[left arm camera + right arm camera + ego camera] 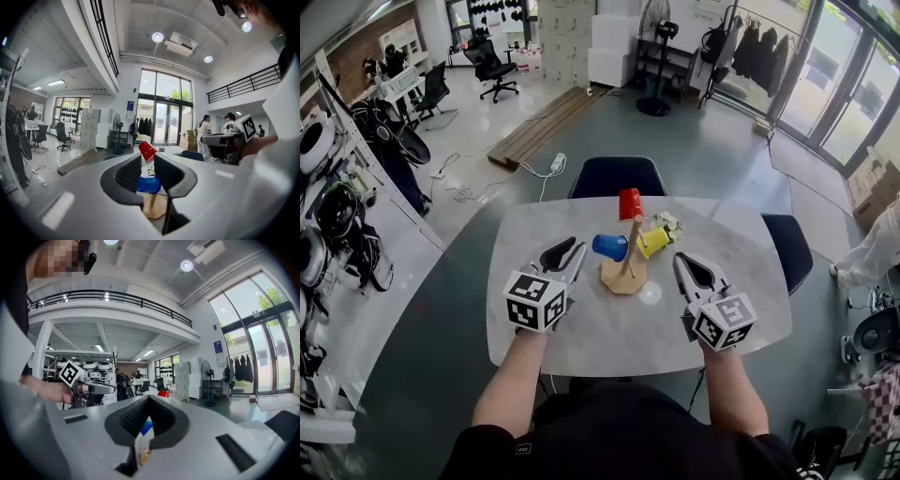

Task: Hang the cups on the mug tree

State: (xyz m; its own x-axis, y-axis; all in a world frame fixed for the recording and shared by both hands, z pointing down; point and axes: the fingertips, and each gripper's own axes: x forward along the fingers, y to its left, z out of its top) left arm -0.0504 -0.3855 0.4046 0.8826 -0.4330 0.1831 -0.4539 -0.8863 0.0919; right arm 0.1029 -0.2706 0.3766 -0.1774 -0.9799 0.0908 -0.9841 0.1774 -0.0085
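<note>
Overhead, the left gripper point(572, 251) has its jaws a narrow gap apart, gripping nothing. Just ahead of its tips stands the mug tree point(624, 272), post upright. On it the blue cup point(609, 247) hangs sideways, the red cup point(630, 203) caps the post, and the yellow cup point(653, 242) tilts off the far side. The right gripper point(684, 262) is closed and empty, beside the tree's base. Bare table point(581, 347) lies between the grippers, its near edge behind them.

Left gripper view: beyond the slightly parted jaws hangs the blue cup point(148, 184), with the red cup point(147, 151) above.

Right gripper view: the jaws meet, with the blue cup point(146, 427) beyond them.
</note>
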